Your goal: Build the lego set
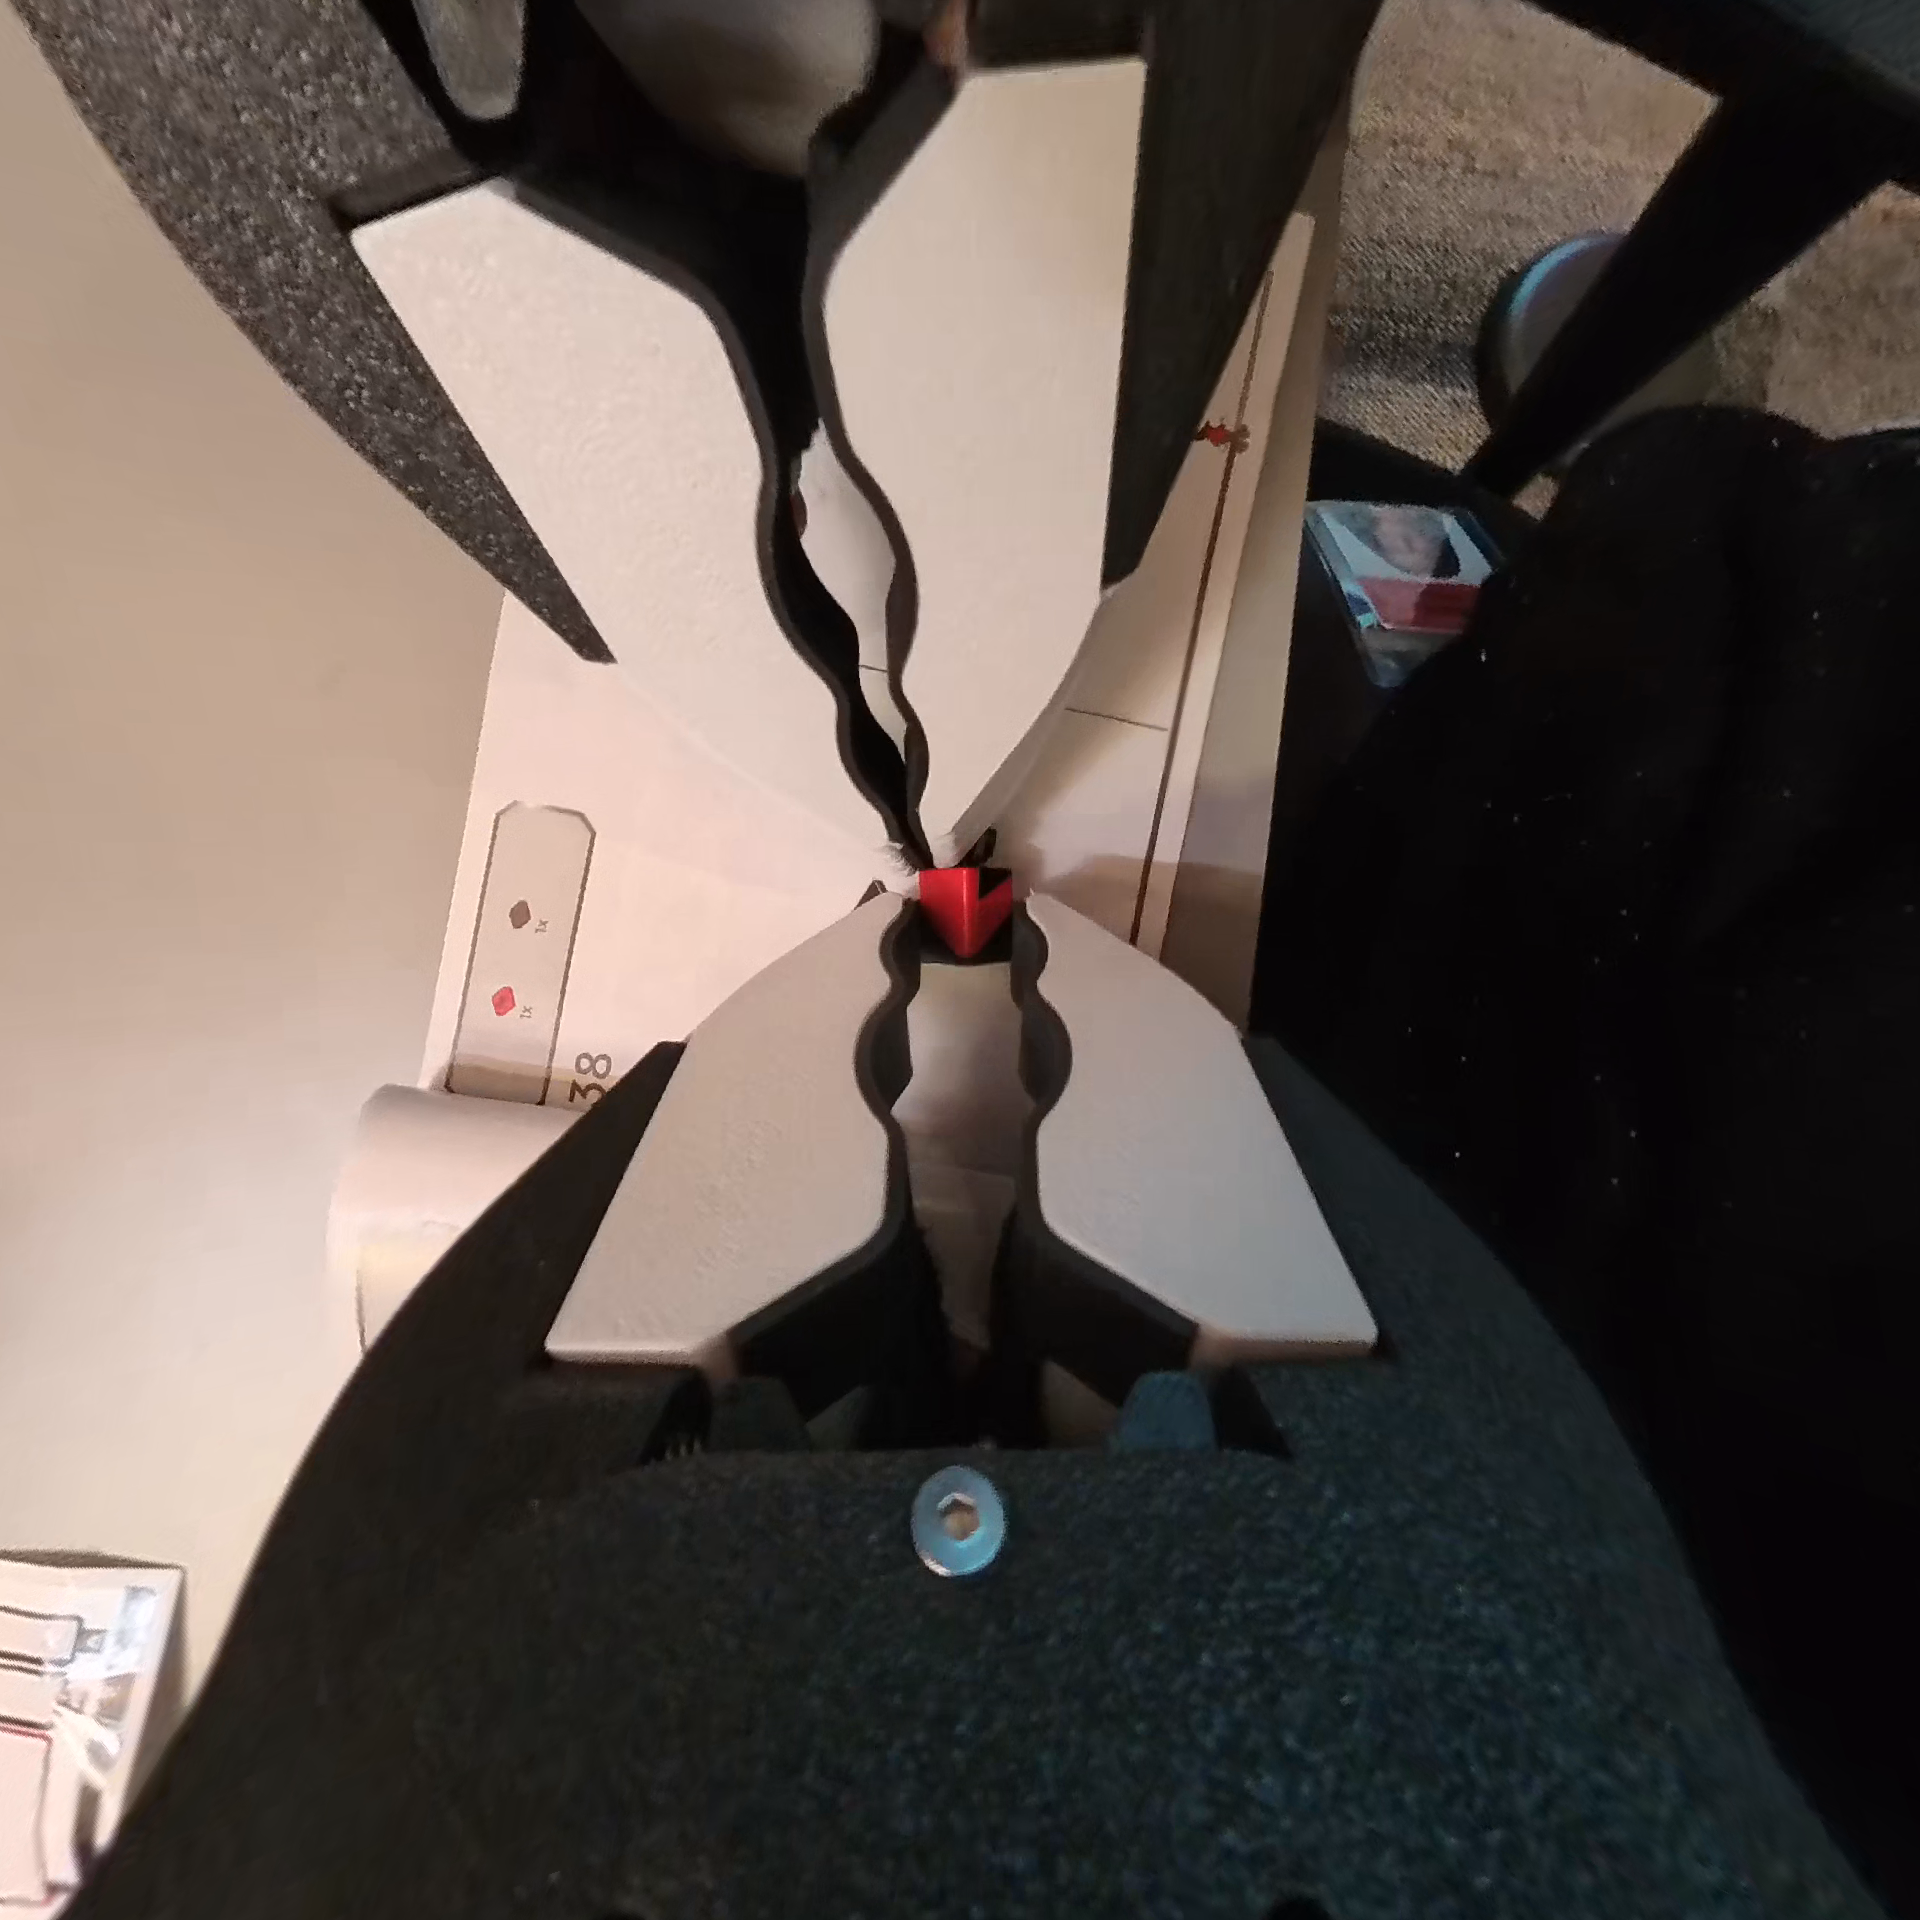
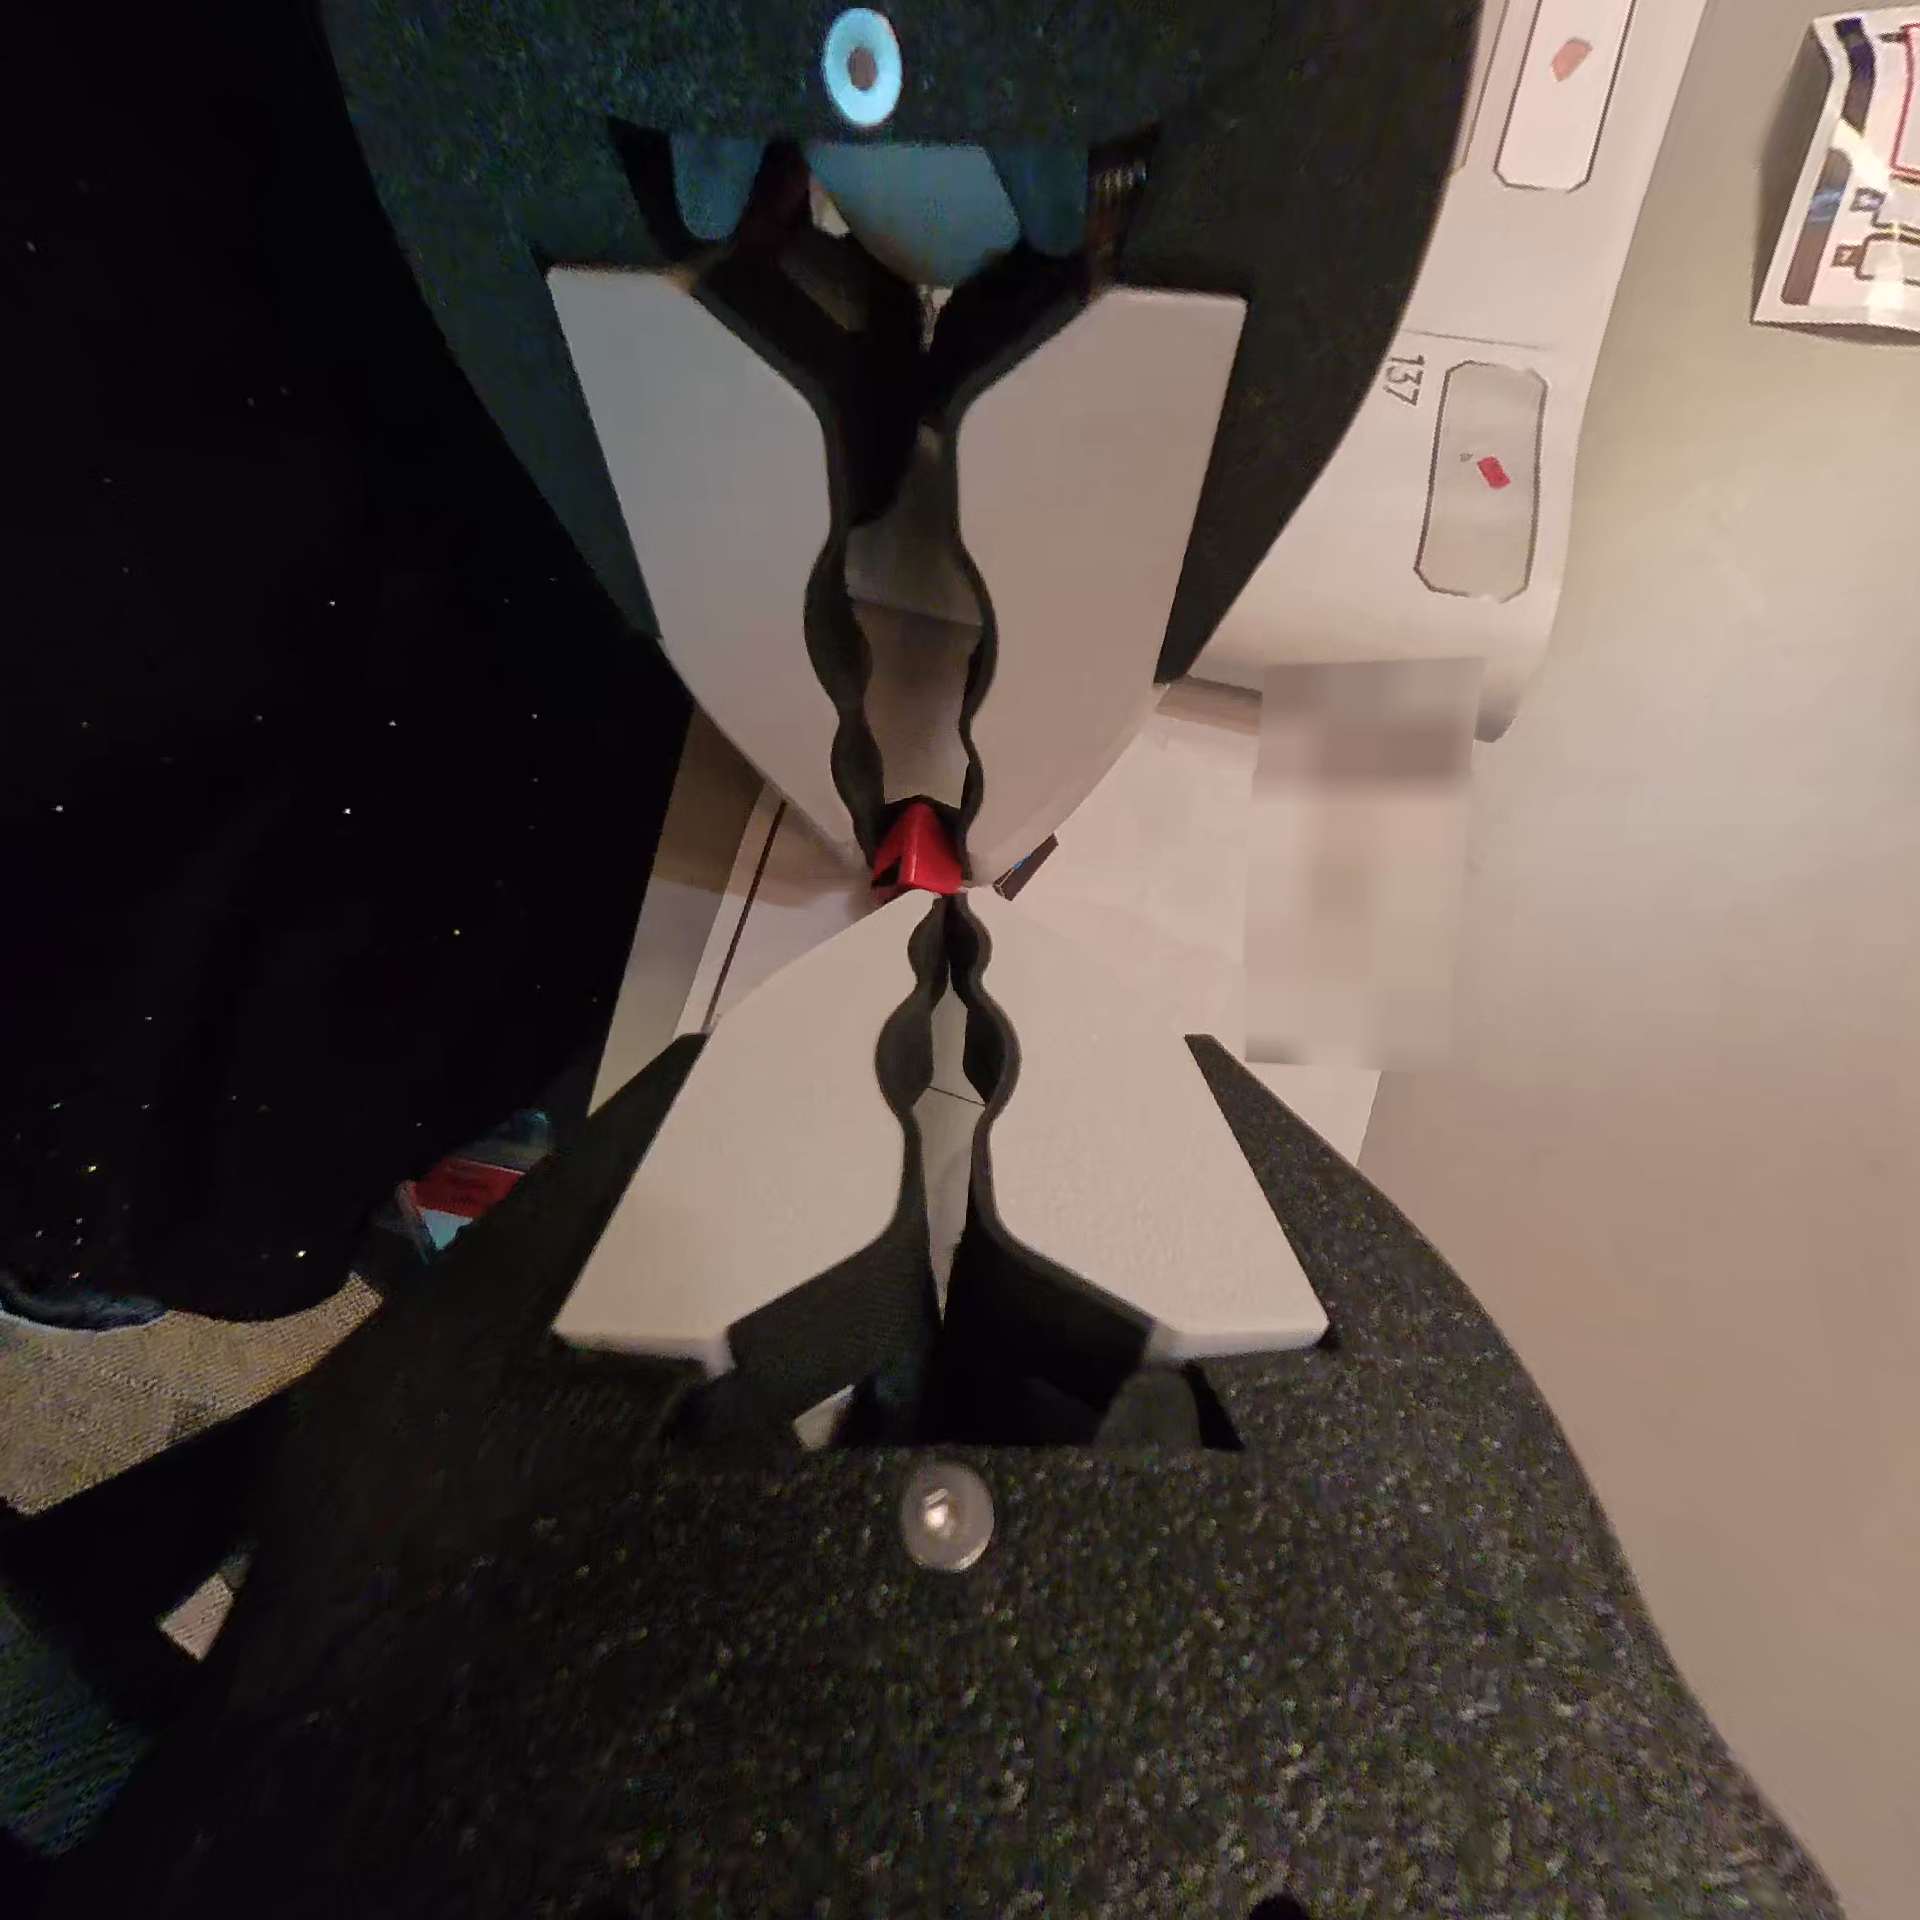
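Left gripper (image 1: 961, 940) is pinching a red lego piece (image 1: 958, 914) in its jaws.
Right gripper (image 2: 948, 914), jaws closed, empty, is meeting it tip-to-tip above the instruction booklet (image 1: 665, 831); pushing off-centre could pop it loose.

Brick (image 1: 961, 914) above booklet (image 1: 665, 831)

Step numbers and small part-count marks are printed on the open instruction booklet (image 1: 644, 852). More print is carried by a leaflet (image 2: 1849, 177) on the worktop (image 2: 1714, 935), too blurry to be read.
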### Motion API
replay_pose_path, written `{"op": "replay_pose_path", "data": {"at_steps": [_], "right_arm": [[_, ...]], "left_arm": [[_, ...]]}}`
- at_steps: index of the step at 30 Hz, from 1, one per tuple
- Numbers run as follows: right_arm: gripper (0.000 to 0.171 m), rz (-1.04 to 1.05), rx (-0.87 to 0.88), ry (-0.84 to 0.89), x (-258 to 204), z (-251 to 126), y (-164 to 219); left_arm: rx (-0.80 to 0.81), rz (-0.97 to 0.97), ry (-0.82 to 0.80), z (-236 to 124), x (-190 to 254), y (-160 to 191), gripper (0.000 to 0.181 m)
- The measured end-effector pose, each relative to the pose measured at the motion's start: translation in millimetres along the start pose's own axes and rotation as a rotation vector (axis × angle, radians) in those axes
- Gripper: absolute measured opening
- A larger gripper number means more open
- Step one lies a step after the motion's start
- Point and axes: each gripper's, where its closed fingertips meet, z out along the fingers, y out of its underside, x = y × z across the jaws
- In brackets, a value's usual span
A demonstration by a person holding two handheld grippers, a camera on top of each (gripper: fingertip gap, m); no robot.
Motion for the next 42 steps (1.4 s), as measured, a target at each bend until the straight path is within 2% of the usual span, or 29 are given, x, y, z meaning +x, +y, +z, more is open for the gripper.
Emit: {"op": "replay_pose_path", "data": {"at_steps": [5,8,9,10,24,30,34,42], "right_arm": [[0.000,0.002,0.019,0.048,0,-3,0],[0.000,0.067,-0.003,0.085,-3,-10,13],[0.019,0.073,-0.014,0.090,-6,-9,17],[0.025,0.076,-0.004,0.105,-7,-8,17],[0.000,0.041,0.032,0.178,-3,1,9],[0.000,0.044,0.037,0.170,-3,-2,9],[0.000,0.091,0.122,0.126,-2,-4,-5],[0.000,0.092,0.077,0.074,-1,0,-1]], "left_arm": [[-0.013,0.049,0.031,-1,0,1,0.016],[-0.017,0.063,0.032,-1,0,1,0.016],[-0.021,0.070,0.031,-1,1,1,0.016],[-0.027,0.076,0.030,-1,1,1,0.017],[-0.066,0.135,0.044,-1,1,1,0.016],[-0.093,0.130,0.041,-1,1,2,0.016],[-0.100,0.124,0.033,-1,2,2,0.017],[-0.086,0.095,0.034,-1,3,2,0.016]]}}
